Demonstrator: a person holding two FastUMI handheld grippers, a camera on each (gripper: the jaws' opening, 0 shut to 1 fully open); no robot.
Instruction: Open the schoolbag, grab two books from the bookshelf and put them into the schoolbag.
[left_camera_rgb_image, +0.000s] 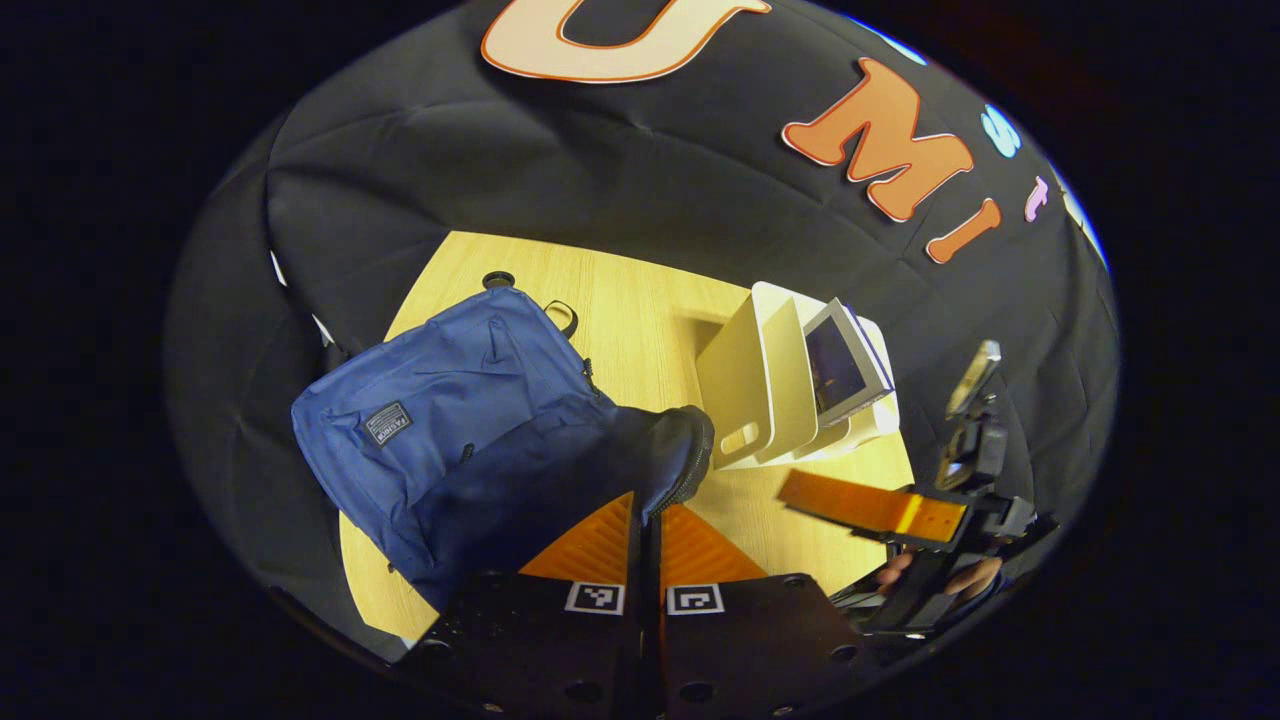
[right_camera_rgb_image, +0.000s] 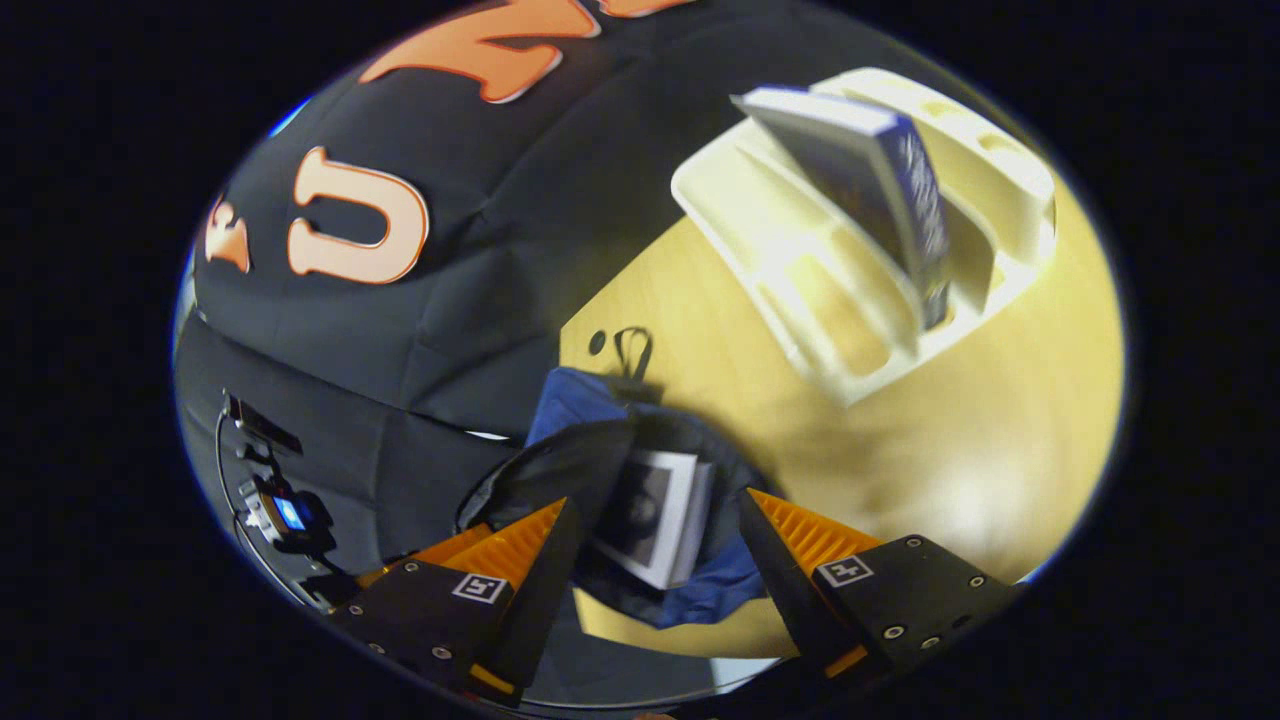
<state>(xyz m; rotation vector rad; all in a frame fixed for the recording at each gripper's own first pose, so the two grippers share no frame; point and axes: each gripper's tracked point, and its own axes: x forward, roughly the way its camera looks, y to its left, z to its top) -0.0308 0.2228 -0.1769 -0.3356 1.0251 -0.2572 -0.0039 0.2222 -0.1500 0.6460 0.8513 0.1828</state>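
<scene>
The blue schoolbag lies on the wooden table. My left gripper is shut on the dark zippered rim of its mouth and holds that flap lifted. In the right gripper view the bag gapes open, with one book lying inside. My right gripper hangs open just above that book, its fingers wide apart and holding nothing. It also shows in the left gripper view as the right gripper, held by a hand. The white bookshelf holds one leaning book.
The bookshelf and its book stand beyond the bag on the table. The bag's carry loop lies by the table's far edge. A small device with a lit screen hangs at the booth wall.
</scene>
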